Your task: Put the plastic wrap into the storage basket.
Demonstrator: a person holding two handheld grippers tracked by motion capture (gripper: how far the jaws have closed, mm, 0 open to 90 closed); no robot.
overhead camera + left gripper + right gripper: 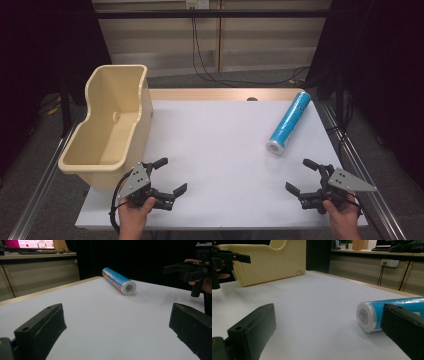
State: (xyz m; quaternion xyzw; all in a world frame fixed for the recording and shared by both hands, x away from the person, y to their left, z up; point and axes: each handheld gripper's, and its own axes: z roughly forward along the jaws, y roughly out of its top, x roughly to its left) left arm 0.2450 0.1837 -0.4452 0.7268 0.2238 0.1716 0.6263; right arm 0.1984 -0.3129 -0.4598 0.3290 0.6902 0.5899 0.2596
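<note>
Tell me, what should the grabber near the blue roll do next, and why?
Probably move the right gripper forward to the blue roll. Its jaws are open with nothing between them, and the roll lies on the table just ahead, untouched.

Blue roll (288, 123) far right, beige bin (107, 125) far left

Dim room, softly lit white table (225, 150), dark surroundings, faint shadows, slightly soft focus
</note>
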